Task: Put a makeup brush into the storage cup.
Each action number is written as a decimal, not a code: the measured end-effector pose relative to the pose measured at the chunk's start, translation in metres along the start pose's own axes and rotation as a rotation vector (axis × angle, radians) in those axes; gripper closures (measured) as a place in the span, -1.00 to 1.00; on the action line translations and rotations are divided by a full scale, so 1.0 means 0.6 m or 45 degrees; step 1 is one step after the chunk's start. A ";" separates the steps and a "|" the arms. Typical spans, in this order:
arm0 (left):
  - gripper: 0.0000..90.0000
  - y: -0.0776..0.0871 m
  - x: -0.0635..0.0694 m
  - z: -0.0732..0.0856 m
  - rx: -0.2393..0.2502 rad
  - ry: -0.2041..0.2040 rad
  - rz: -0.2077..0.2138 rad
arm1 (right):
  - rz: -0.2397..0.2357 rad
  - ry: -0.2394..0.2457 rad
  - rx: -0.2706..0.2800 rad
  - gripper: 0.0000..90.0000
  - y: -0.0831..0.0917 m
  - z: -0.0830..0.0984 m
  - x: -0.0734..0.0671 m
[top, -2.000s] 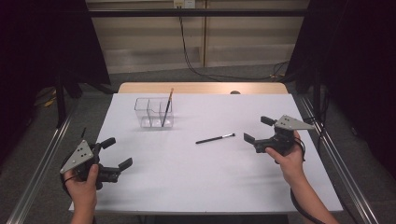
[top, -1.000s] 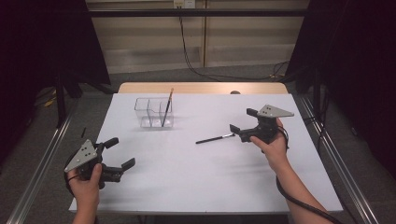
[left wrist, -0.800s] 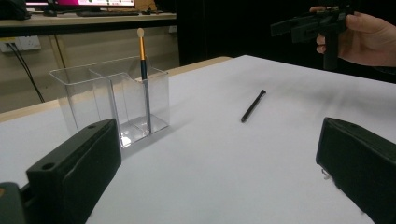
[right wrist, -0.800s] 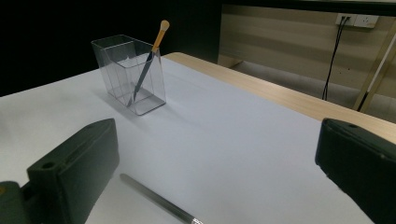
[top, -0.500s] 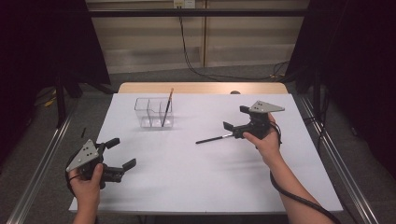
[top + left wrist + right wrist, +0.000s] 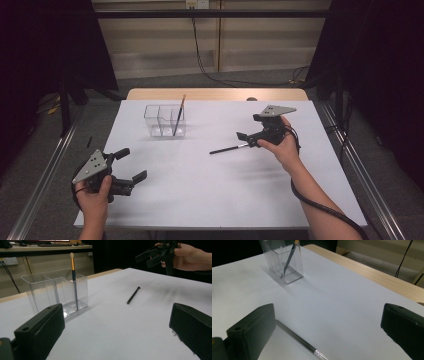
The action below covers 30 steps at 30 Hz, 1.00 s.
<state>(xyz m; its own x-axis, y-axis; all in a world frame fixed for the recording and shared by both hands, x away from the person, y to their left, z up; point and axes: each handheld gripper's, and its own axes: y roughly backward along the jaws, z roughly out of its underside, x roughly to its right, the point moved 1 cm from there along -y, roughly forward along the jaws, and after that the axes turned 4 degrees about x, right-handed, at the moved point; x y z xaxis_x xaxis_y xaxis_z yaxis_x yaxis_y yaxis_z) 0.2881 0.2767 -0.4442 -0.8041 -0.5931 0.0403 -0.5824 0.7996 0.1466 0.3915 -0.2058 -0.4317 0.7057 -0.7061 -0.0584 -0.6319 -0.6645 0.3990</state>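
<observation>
Black slim brush [image 6: 229, 148] lies flat mid-table, right of centre. Right gripper [image 6: 248, 138] hovers at its right end, jaws wide, holding nothing: approach step. Next: lower, straddle the shaft, close. Left gripper [image 6: 131, 165] rests near left, jaws apart, empty. Clear divided holder [image 6: 164, 120], far left of brush, has one orange-handled brush [image 6: 178, 116] leaning in its right compartment.

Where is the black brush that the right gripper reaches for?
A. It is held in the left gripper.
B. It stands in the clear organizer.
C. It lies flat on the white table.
C: the black brush lies flat on the white table, just ahead of the open right gripper.
</observation>
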 end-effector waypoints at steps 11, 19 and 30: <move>-1.00 -0.002 0.001 -0.001 -0.005 0.000 0.007 | -0.019 0.074 -0.231 -1.00 -0.022 -0.014 0.005; -1.00 -0.004 0.001 0.000 -0.017 0.001 0.010 | -0.067 0.130 -0.460 -1.00 -0.045 -0.019 0.005; -1.00 -0.003 0.000 0.000 -0.016 0.004 0.012 | -0.116 0.175 -0.716 -0.97 -0.065 -0.005 0.008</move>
<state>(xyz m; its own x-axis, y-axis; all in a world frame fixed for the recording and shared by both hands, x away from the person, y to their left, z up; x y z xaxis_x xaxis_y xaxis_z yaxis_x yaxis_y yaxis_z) 0.2894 0.2751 -0.4444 -0.8092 -0.5858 0.0449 -0.5732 0.8039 0.1590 0.4205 -0.1825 -0.4449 0.8079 -0.5892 -0.0112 -0.3260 -0.4627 0.8244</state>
